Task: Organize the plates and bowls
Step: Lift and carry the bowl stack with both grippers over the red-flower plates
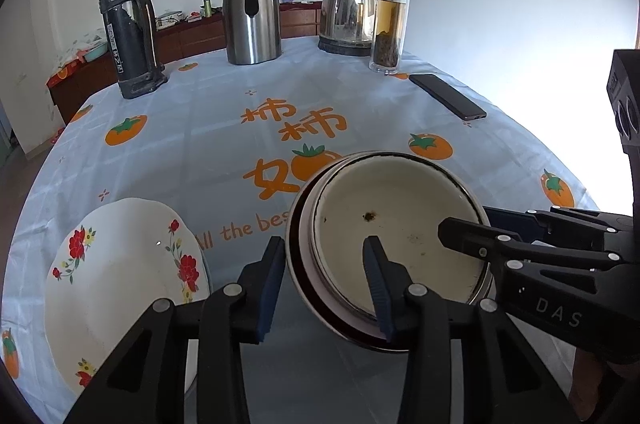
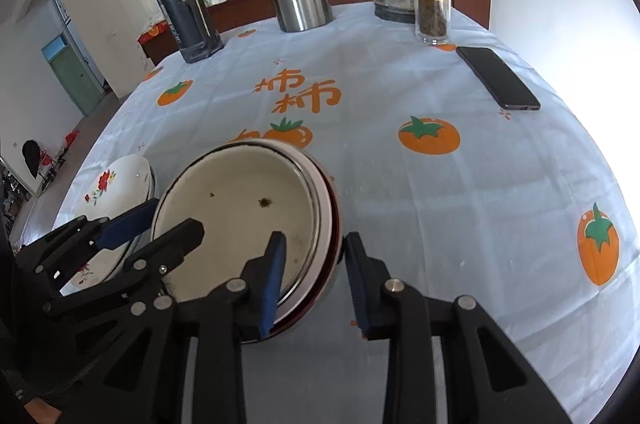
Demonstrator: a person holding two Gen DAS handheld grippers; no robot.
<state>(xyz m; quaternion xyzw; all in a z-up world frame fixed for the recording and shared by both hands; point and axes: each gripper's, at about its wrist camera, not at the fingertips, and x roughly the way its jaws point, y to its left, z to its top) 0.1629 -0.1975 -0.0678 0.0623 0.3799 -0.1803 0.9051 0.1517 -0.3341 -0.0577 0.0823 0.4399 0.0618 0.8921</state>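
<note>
Two pieces of crockery concern us on the pale blue tablecloth with orange persimmons (image 1: pixel 192 128). Leftmost lies the white plate with red flowers (image 1: pixel 120 276), glazed, brittle and slick, so we judge it wants a firm pinch on its rim.

Just beside it to the right sits the cream enamelled bowl with a dark rim (image 1: pixel 396 236), nested in at least one more bowl and tilted up toward us. We judge the stack stiff, fairly heavy, and prone to chip or slide apart.

Our left gripper (image 1: pixel 326 288) straddles the bowl's left wall at a narrowed gap, one blue pad inside, one outside; whether they press, we cannot tell. Our right gripper (image 2: pixel 314 284) straddles the right wall likewise, its outer pad apparently just clear. Opposite rims suit a level lift.
</note>
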